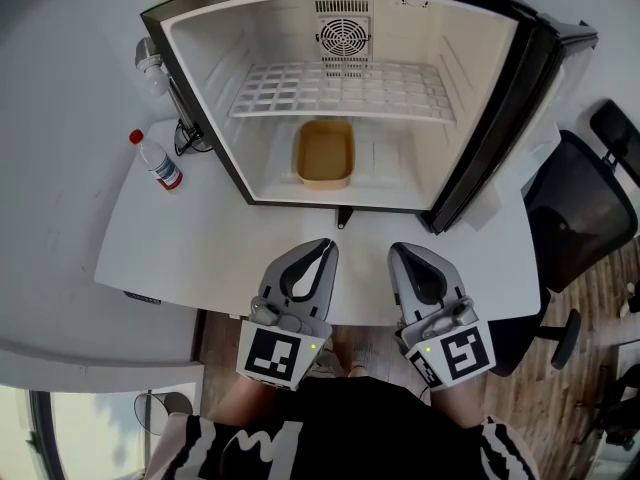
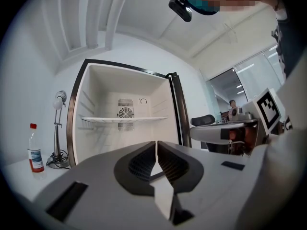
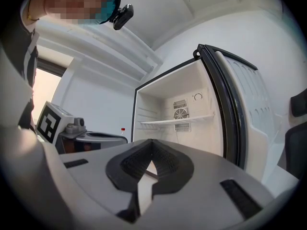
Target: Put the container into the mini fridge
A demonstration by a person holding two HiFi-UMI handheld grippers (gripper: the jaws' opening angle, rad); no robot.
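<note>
The tan container rests on the floor of the open mini fridge, under its white wire shelf. My left gripper hovers above the white table's front edge, shut and empty. Beside it my right gripper is shut too, holding nothing. Both point toward the fridge opening and stay outside it. In the left gripper view the jaws meet in front of the fridge interior. The right gripper view shows its closed jaws before the same fridge; the container is hidden in both gripper views.
The fridge door stands swung open to the right. A clear bottle with a red cap and a desk lamp stand on the white table left of the fridge. A black office chair sits at the right.
</note>
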